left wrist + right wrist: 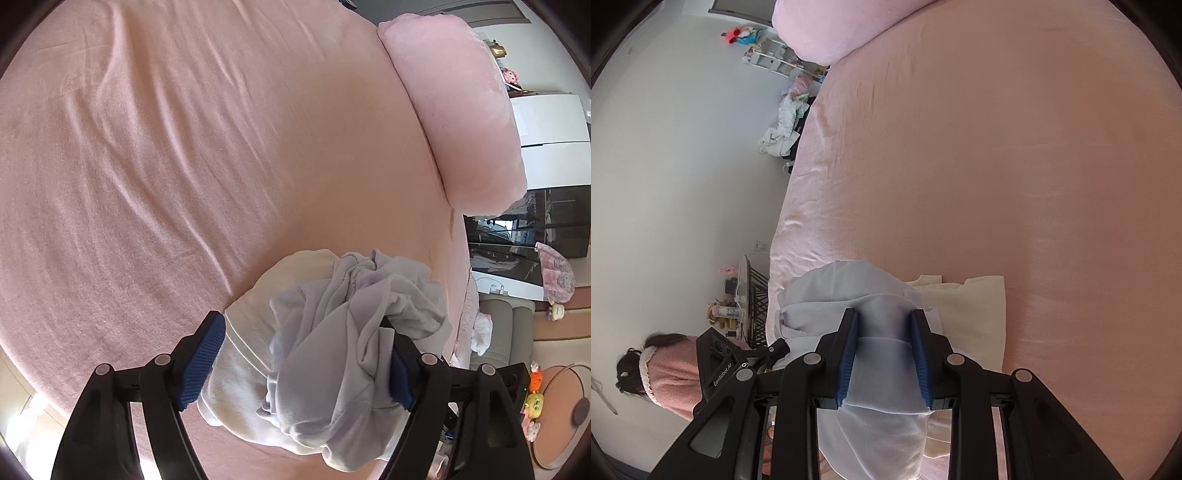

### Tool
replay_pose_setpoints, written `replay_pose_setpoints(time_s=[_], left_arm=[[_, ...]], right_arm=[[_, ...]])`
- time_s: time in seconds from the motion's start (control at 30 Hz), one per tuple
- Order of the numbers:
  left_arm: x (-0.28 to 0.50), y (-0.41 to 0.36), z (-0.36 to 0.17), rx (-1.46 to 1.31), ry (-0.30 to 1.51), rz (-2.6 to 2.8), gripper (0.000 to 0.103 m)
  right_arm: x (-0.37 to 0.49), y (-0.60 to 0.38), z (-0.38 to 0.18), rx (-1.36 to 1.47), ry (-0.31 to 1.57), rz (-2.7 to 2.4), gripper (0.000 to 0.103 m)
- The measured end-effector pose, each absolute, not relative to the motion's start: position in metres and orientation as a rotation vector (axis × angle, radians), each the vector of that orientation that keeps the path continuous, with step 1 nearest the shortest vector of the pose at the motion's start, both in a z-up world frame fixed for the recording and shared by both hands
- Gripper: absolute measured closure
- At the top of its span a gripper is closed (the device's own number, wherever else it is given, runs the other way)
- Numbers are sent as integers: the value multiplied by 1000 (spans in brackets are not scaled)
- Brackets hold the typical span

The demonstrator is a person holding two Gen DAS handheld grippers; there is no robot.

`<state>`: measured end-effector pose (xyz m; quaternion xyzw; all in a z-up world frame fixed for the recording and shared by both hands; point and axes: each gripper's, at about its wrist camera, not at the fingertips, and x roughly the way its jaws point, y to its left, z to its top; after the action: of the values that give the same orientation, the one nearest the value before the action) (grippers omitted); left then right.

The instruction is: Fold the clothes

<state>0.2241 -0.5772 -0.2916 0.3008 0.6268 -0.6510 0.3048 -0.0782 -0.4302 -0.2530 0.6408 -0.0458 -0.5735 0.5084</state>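
While bunched, grey garment (882,369) runs along fingers | right gripper (884,317) clamps it | left gripper (303,332) agape

Bed with wrinkled pink sheet (166,166) and pink pillow (461,110) at its head; plain white wall (665,184) alongside, white cabinet (550,136), small white shelf (772,59), daylight on the pale floor (33,410).

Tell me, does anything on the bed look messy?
Yes. The grey garment lies crumpled in a bunch on the pink bed, partly over a cream garment that lies flatter. The left gripper is open around the pile.
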Motion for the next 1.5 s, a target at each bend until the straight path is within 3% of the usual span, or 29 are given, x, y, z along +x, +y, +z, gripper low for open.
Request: replay_pose_setpoints(time_s=[0.2,0.43,0.47,0.6,0.7,0.93,1.37,1.5], left_arm=[[231,-569,-300,739,1748,-1692,8],[234,-559,-285,559,1840,-1738,8],[233,-558,-279,550,1833,-1743,8],[230,-554,-255,519,1799,-1764,6],[234,-551,-237,520,1748,-1808,5],[244,-542,-195,522,1621,-1904,5],[252,-462,-144,605,1155,-2034,4],[251,-436,-136,605,1091,-2053,4]], right_arm=[[-69,-448,-250,1494,57,-1450,73],[-80,-438,-228,1451,76,-1379,69],[-80,-433,-224,1427,73,-1388,65],[-88,-410,-208,1381,-71,-1389,27],[-90,-398,-199,1389,-119,-1385,27],[-64,-395,-176,1301,103,-1442,26],[-20,-356,-154,1224,132,-1458,26],[-7,-339,-141,1174,137,-1474,26]])
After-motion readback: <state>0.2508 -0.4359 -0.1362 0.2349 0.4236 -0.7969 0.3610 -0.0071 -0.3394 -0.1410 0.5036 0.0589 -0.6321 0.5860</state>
